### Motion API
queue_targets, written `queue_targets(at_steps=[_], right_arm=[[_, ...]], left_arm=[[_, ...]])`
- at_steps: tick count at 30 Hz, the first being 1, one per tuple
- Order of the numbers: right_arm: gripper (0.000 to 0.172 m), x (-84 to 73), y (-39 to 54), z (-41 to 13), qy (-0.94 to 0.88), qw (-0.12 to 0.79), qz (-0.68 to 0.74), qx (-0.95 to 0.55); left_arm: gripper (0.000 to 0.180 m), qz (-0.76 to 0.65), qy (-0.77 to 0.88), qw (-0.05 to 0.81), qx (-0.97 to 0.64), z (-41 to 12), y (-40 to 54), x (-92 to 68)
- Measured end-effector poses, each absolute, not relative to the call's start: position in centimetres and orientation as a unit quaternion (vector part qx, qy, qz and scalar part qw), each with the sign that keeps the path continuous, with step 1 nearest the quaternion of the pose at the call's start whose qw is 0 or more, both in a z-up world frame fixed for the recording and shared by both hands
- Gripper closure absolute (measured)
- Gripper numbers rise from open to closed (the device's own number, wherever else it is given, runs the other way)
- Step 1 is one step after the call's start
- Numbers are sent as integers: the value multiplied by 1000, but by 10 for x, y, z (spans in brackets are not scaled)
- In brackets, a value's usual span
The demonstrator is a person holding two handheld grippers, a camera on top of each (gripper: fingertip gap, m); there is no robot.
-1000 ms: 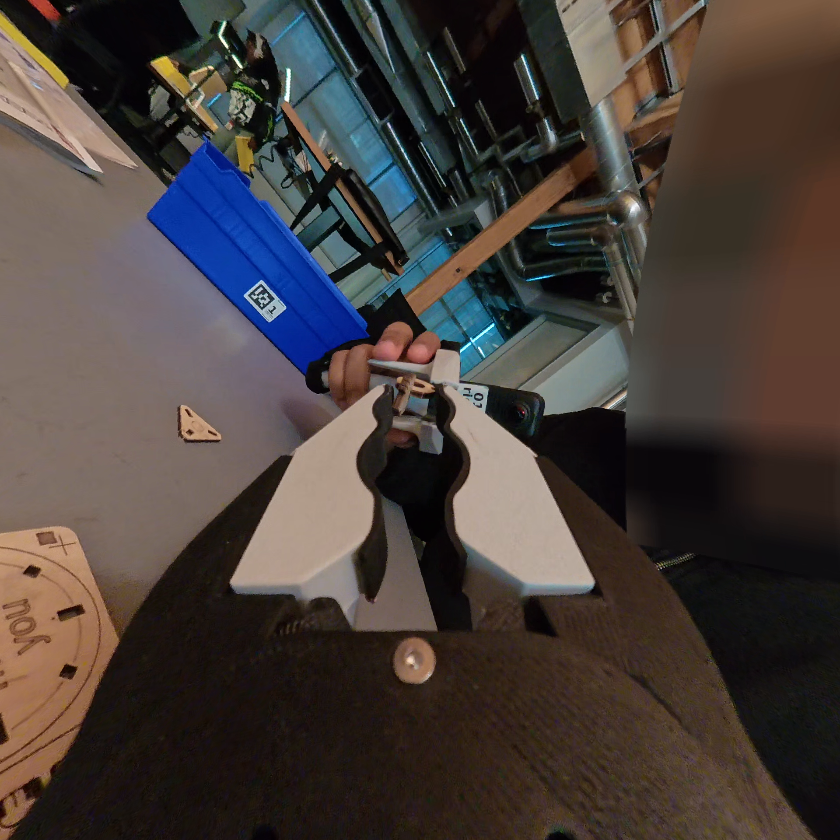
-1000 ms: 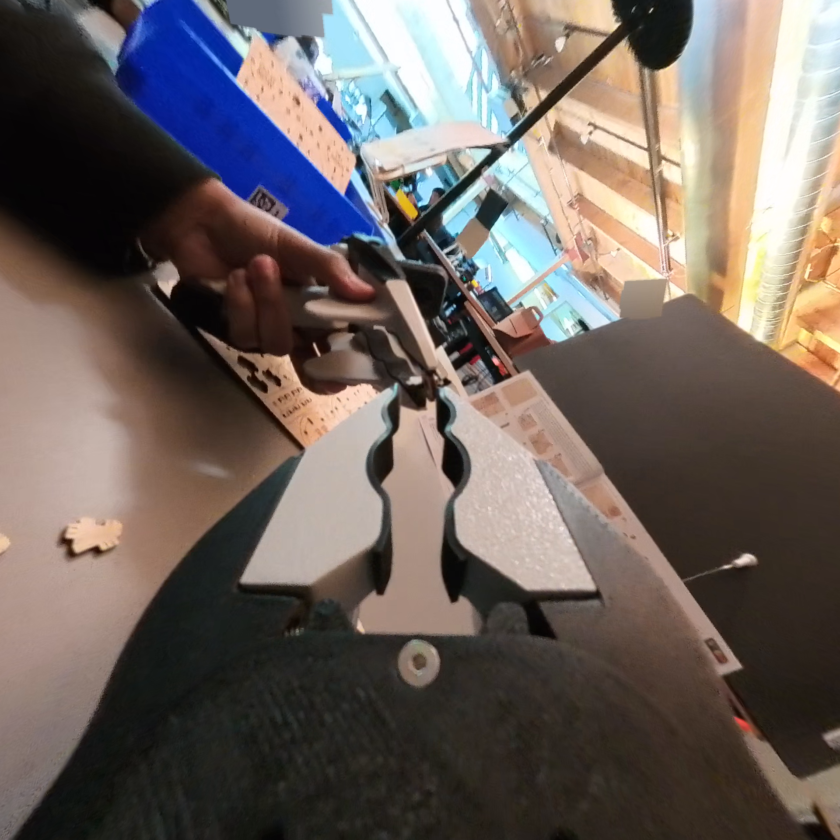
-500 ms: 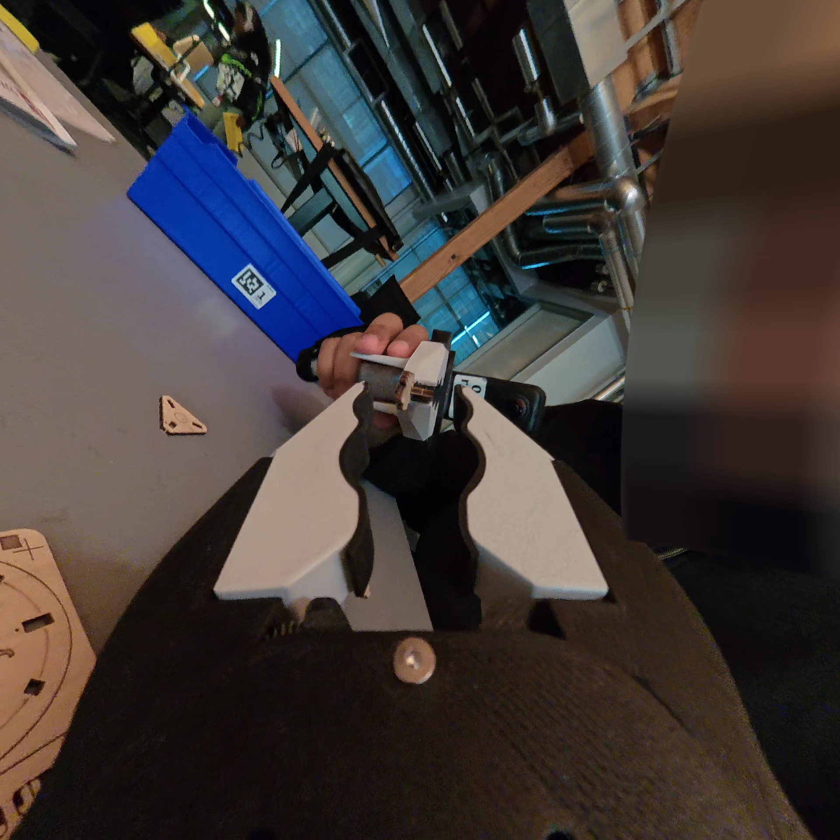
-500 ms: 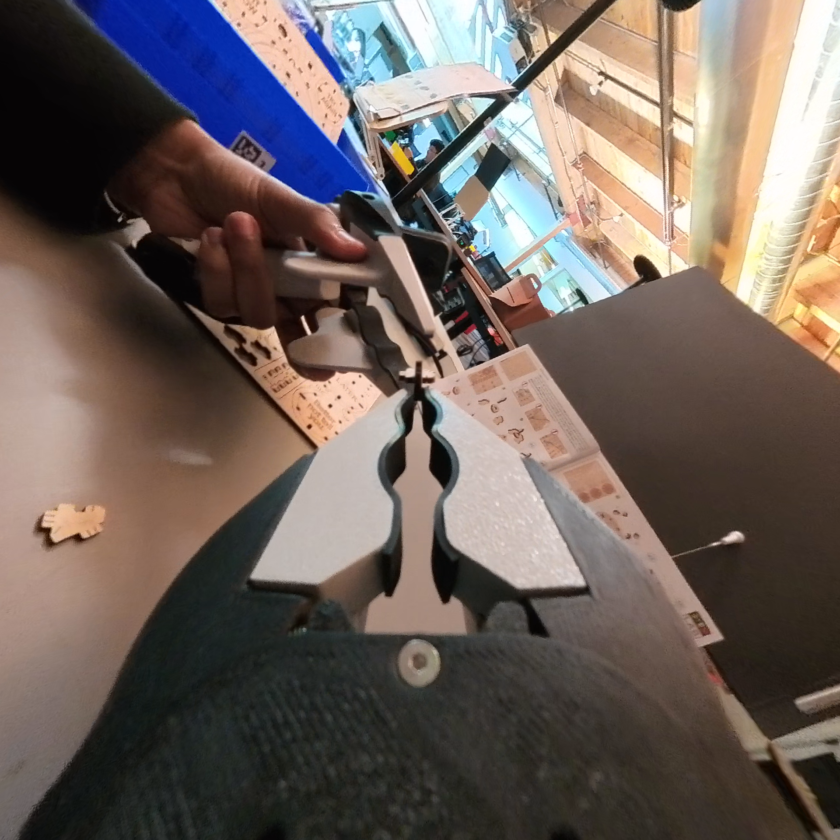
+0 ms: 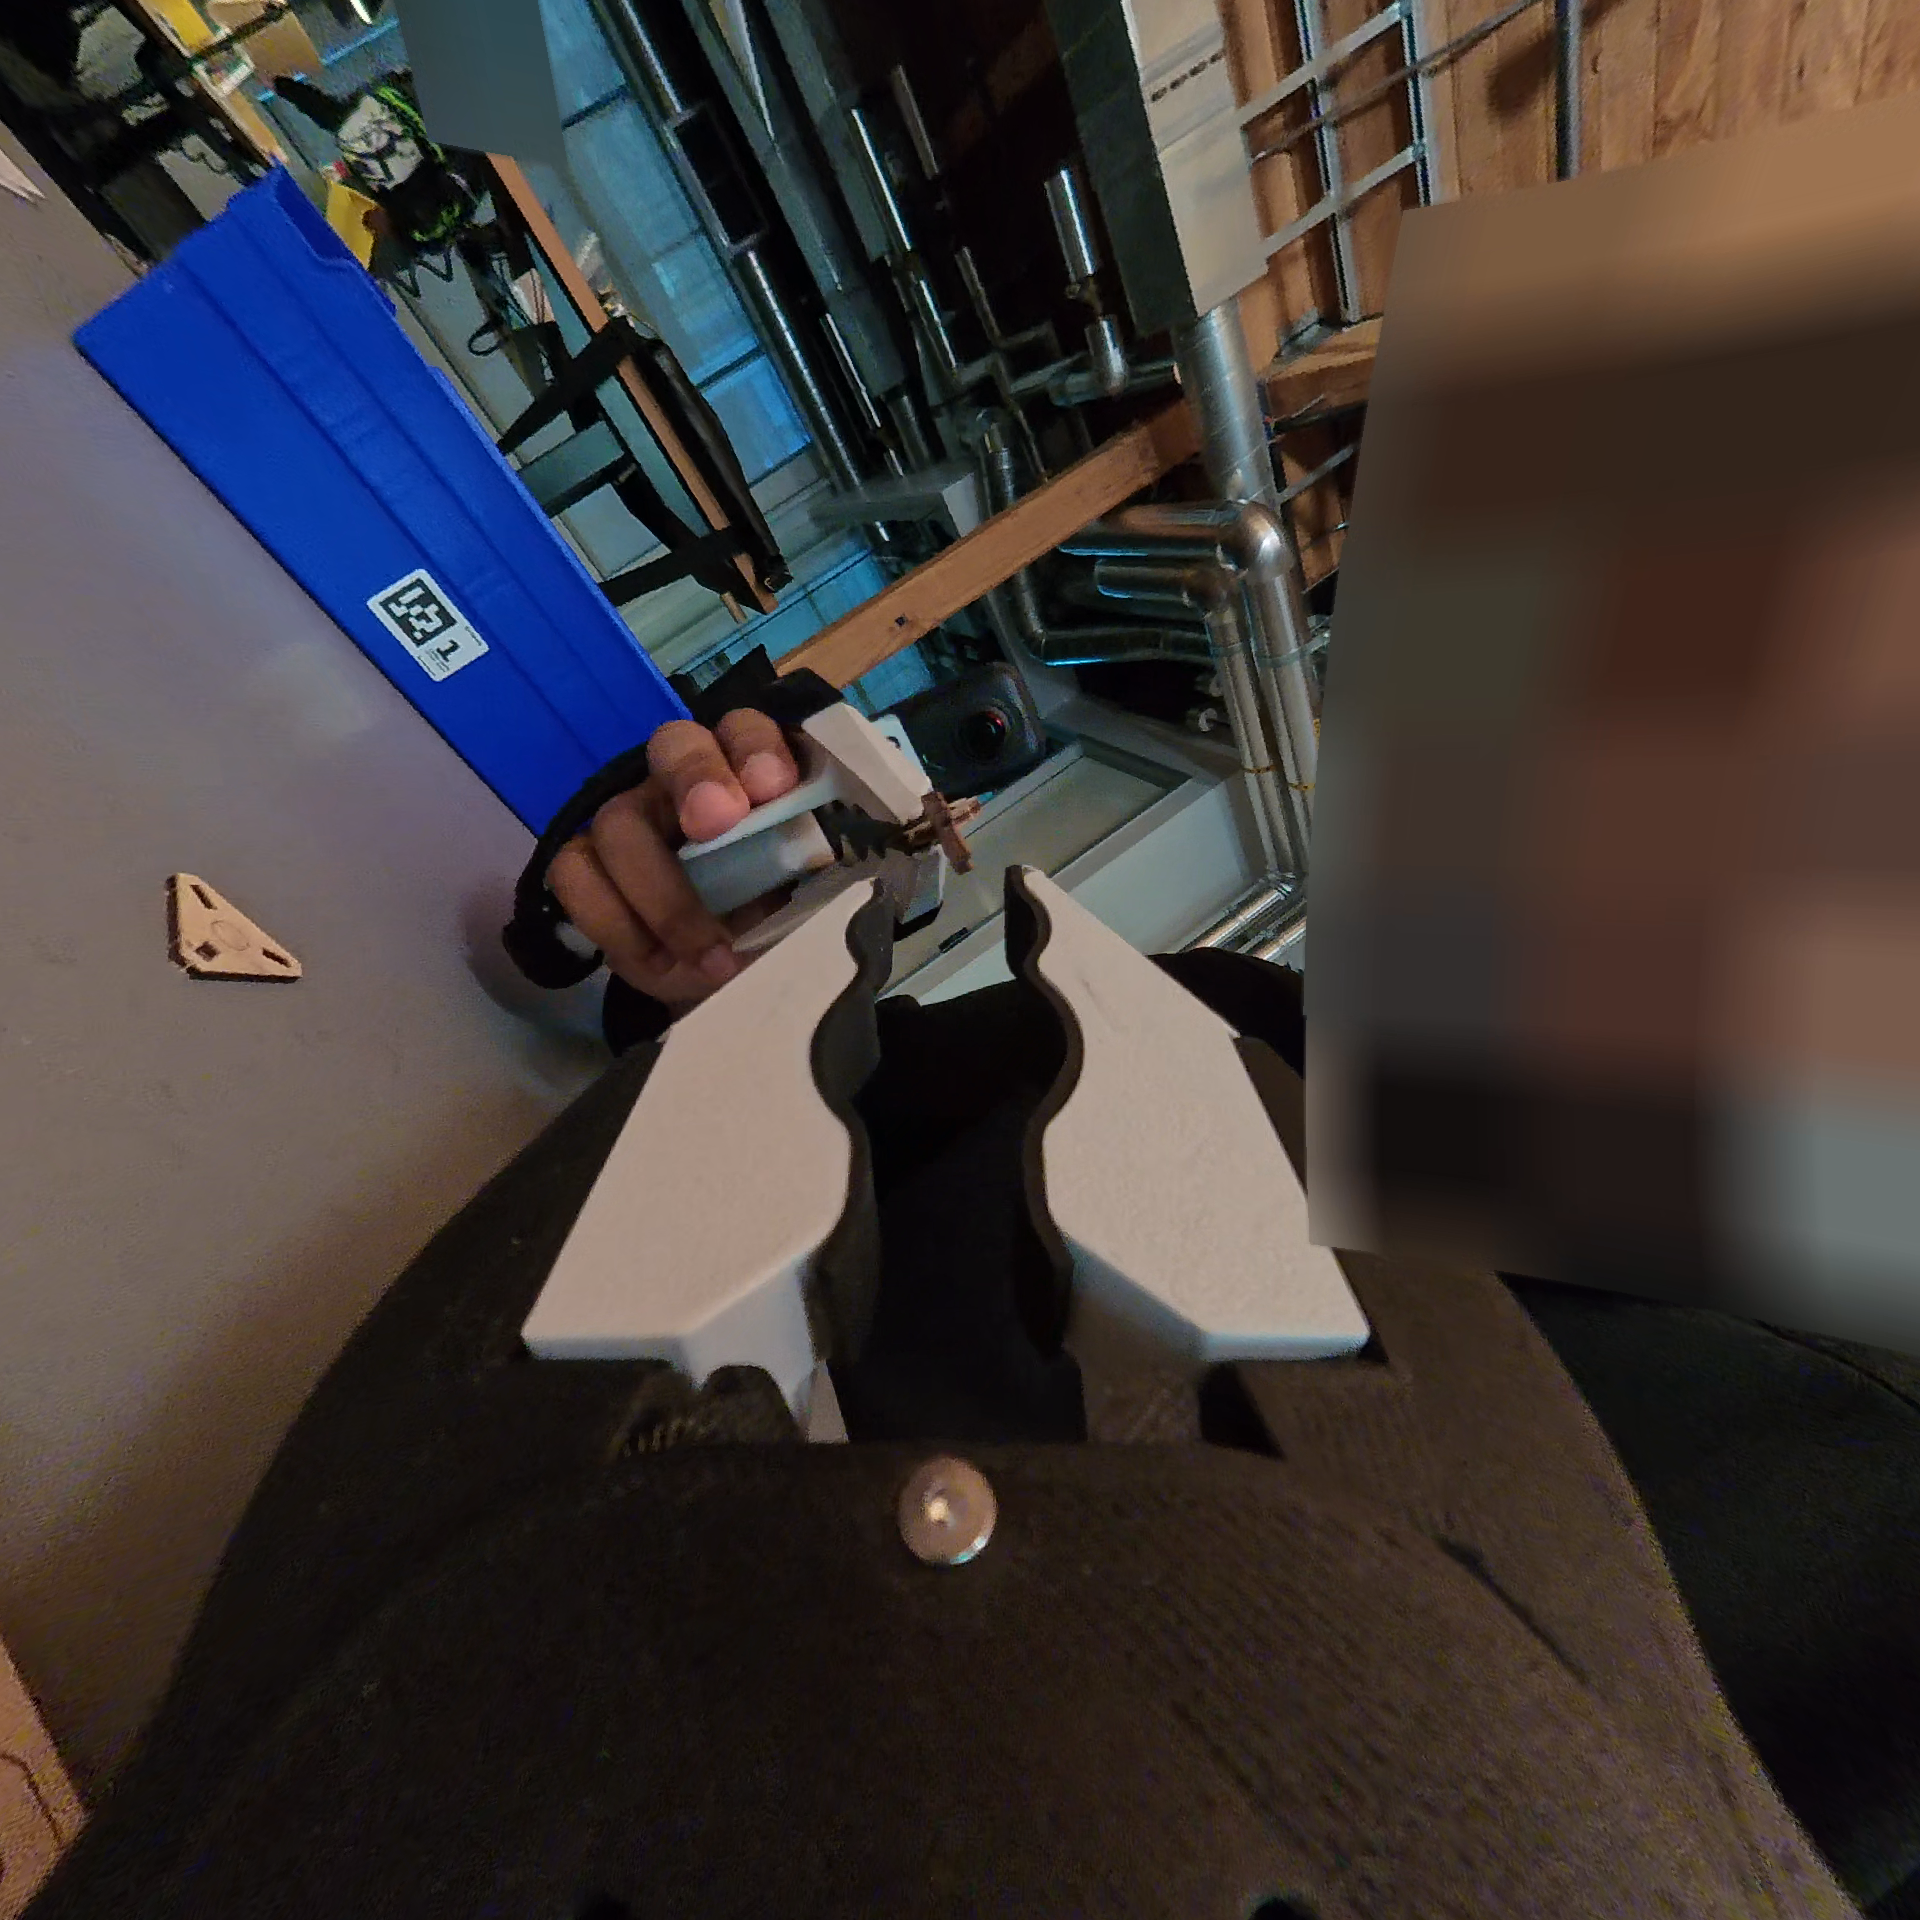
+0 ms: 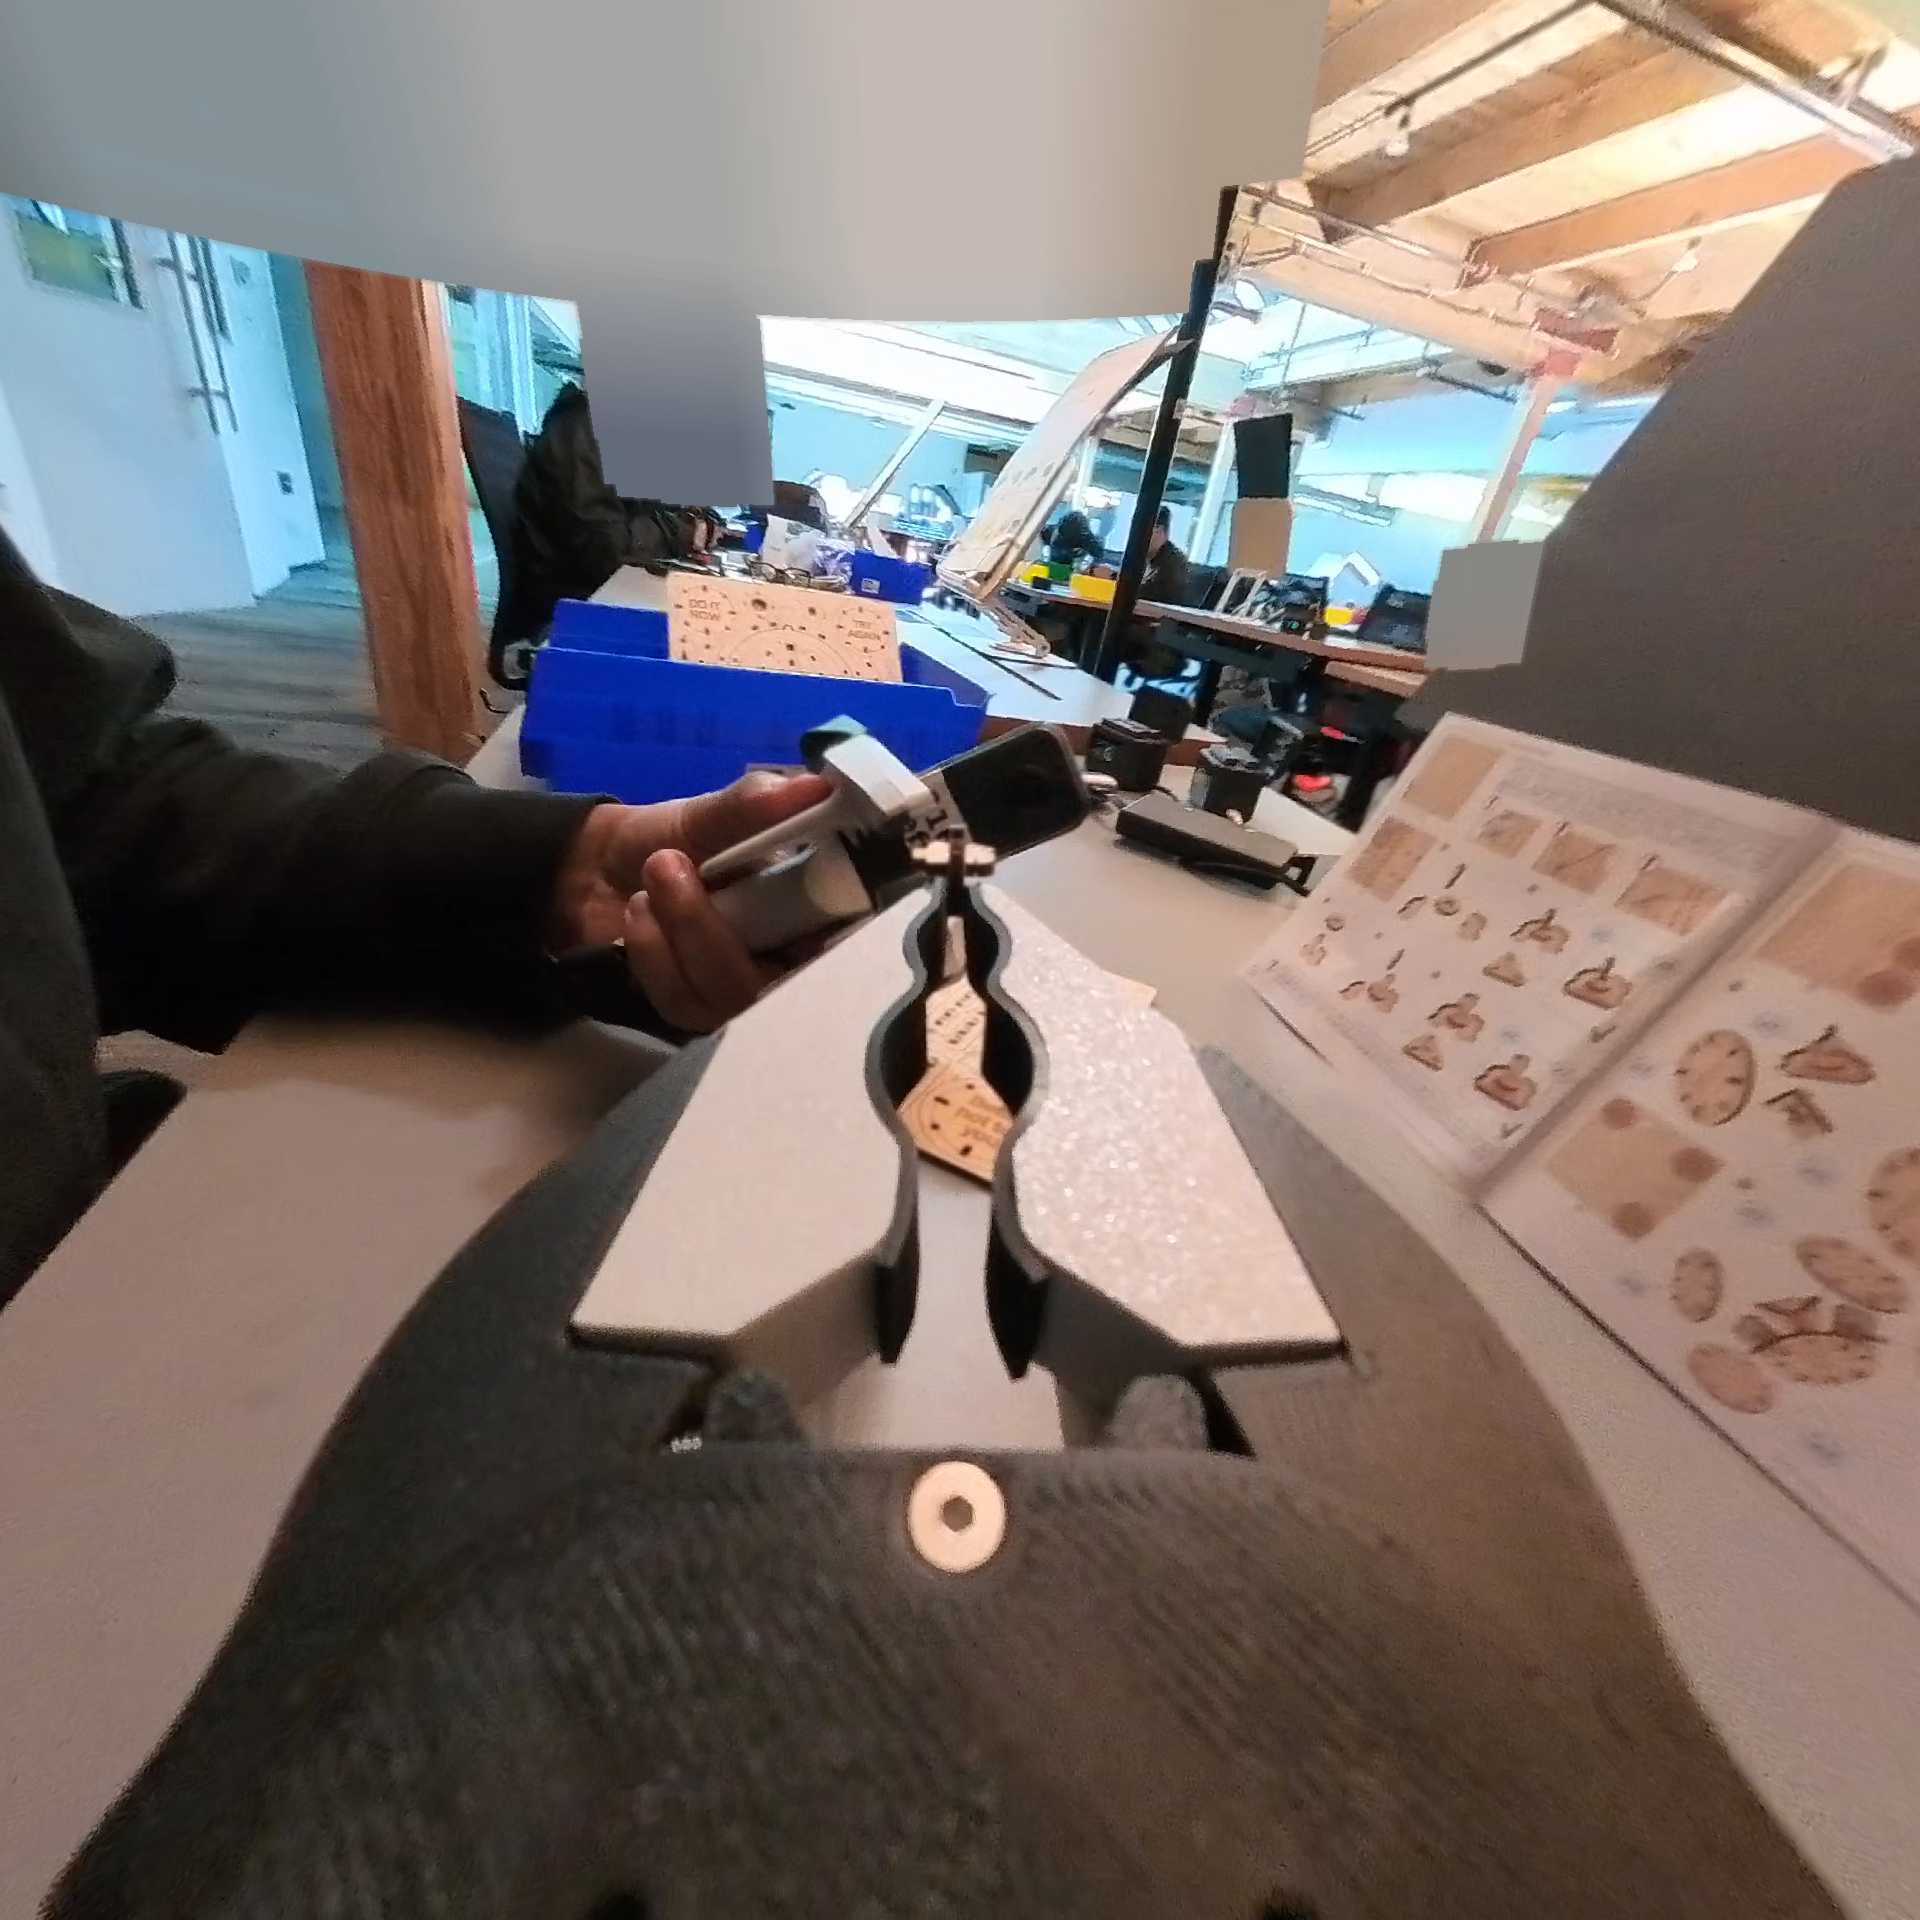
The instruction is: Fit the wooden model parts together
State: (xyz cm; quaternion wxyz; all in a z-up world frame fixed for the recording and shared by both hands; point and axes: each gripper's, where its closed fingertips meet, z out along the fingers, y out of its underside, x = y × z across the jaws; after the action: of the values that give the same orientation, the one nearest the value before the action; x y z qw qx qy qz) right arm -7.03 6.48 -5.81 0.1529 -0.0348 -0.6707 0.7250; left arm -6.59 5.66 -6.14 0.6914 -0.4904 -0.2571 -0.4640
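Two tongs—right [image 6: 951,896] pinching a small wooden cross-shaped piece [image 6: 951,855], partly hidden—left [image 5: 940,899] spread, bare.

Open-plan workshop — blue parts bins [image 6: 727,717], exposed ceiling pipes [image 5: 1226,436], long worktables [image 6: 1278,634].

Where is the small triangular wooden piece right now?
In the left wrist view, the triangular wooden piece lies flat on the grey table, left of the left claw and below the blue bin.
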Motion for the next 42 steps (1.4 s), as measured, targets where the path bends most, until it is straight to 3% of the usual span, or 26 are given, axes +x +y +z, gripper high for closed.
queue_targets(at_steps=[6, 20, 42], right_arm=[[172, -70, 62, -67, -681, 133, 719, -36], [172, -74, 59, -77, -704, 89, 701, -68], [171, -54, 57, -115, -784, 109, 610, 35]], left_arm=[[157, -451, -260, 695, -496, -60, 56, -66], [178, -461, -305, 671, -494, -76, 57, -75], [179, -394, -281, 591, -645, -114, 58, -53]])
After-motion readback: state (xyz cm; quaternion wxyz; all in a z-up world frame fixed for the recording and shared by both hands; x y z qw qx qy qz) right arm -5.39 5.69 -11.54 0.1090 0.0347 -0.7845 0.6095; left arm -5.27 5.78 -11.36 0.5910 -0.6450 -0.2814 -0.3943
